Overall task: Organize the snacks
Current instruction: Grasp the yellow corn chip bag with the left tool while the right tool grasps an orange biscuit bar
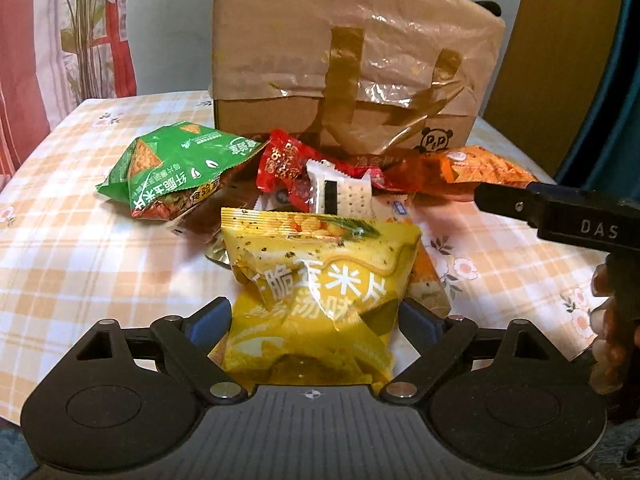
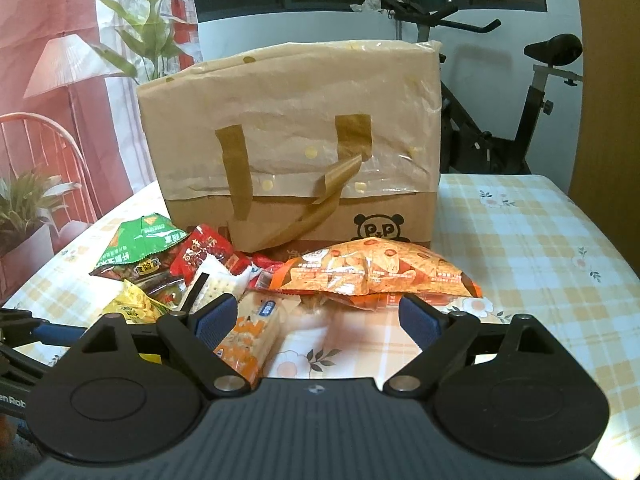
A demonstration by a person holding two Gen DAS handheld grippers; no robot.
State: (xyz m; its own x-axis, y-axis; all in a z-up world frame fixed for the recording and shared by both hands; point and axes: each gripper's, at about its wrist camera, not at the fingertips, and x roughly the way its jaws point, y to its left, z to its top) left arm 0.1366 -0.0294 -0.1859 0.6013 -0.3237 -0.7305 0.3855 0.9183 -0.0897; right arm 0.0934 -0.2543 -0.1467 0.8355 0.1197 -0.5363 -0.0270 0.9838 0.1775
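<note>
A yellow snack bag (image 1: 316, 264) lies at the near edge of a snack pile on the checked tablecloth (image 1: 80, 260). My left gripper (image 1: 316, 320) is open and straddles it, blue pads close beside its two sides. Behind it lie a green bag (image 1: 172, 164), a red packet (image 1: 284, 160), a white cracker packet (image 1: 344, 192) and an orange bag (image 1: 484, 168). My right gripper (image 2: 320, 320) is open over the cloth, just short of the orange bag (image 2: 380, 272). A small orange-and-white packet (image 2: 248, 340) rests against its left finger. A finger of the right gripper (image 1: 520, 204) shows in the left wrist view.
A tall brown paper bag with a panda logo (image 2: 296, 140) stands right behind the pile. A hand (image 1: 612, 320) holds the right gripper. An exercise bike (image 2: 520, 120) stands beyond the table's far edge; a plant (image 2: 148, 28) and an orange chair (image 2: 40, 152) are at the left.
</note>
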